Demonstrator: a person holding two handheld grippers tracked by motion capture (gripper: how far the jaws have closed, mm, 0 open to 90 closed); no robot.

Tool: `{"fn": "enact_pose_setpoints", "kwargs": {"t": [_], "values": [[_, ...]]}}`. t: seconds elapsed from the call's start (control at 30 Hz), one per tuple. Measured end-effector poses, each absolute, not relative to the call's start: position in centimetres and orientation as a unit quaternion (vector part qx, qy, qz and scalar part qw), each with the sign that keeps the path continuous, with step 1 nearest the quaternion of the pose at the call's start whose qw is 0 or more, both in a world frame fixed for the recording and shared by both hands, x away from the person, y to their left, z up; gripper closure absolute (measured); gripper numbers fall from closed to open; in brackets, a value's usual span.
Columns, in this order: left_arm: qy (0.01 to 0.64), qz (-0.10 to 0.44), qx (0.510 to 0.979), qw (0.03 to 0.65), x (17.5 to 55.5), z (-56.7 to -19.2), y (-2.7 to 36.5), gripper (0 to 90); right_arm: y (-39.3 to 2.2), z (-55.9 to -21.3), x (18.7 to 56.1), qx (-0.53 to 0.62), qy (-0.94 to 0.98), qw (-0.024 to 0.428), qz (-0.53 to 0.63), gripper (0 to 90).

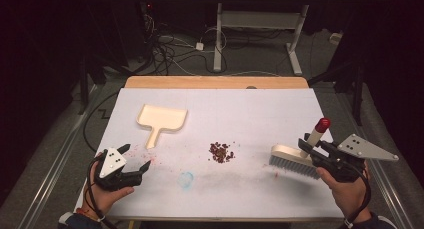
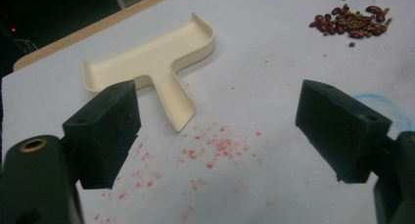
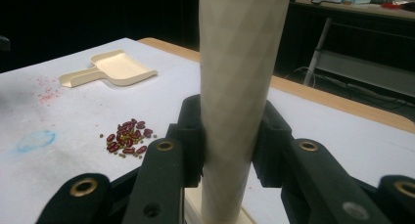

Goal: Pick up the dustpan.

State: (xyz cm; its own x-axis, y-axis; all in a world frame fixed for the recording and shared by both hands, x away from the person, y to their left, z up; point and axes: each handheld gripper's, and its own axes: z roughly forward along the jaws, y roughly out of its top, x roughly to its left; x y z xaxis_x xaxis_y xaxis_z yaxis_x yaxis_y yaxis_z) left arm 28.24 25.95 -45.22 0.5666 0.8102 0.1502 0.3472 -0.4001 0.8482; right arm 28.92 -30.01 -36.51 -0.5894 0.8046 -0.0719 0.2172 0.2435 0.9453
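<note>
A cream dustpan (image 1: 162, 120) (image 2: 151, 62) (image 3: 110, 67) lies flat on the white table, handle toward me. A small heap of red beans (image 1: 221, 152) (image 2: 353, 22) (image 3: 127, 137) sits mid-table. My right gripper (image 1: 311, 148) (image 3: 227, 141) is shut on the cream handle of a hand brush (image 1: 295, 160), whose red-tipped handle (image 1: 320, 126) (image 3: 235, 87) stands upright and whose bristles rest on the table at the right. My left gripper (image 1: 137, 157) (image 2: 220, 131) hovers at the front left, open, nothing between its jaws, just short of the dustpan's handle.
Red specks (image 2: 210, 150) and a faint blue ring (image 1: 186, 179) mark the table (image 1: 250, 109) surface. A wooden edge (image 1: 215, 82) runs along the far side. Beyond it are a desk frame (image 1: 257, 24) and cables (image 1: 170, 49) on the floor.
</note>
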Motion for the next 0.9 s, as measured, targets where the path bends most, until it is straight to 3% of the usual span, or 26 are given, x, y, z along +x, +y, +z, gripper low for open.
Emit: {"fn": "enact_pose_setpoints", "kwargs": {"t": [0.5,0.83,0.9], "values": [[0.415,0.264,0.792,0.36,29.5,-45.4,26.1,18.8,-29.7,-36.6,28.7,0.344,0.737,0.292,0.503,70.0],[0.468,0.201,0.785,0.352,34.9,-46.0,25.9,18.9,-29.6,-36.8,28.9,0.349,0.737,0.286,0.503,70.0],[0.476,0.195,0.8,0.31,37.3,-47.0,24.6,20.6,-29.6,-36.9,29.1,0.348,0.739,0.287,0.501,70.0]]}}
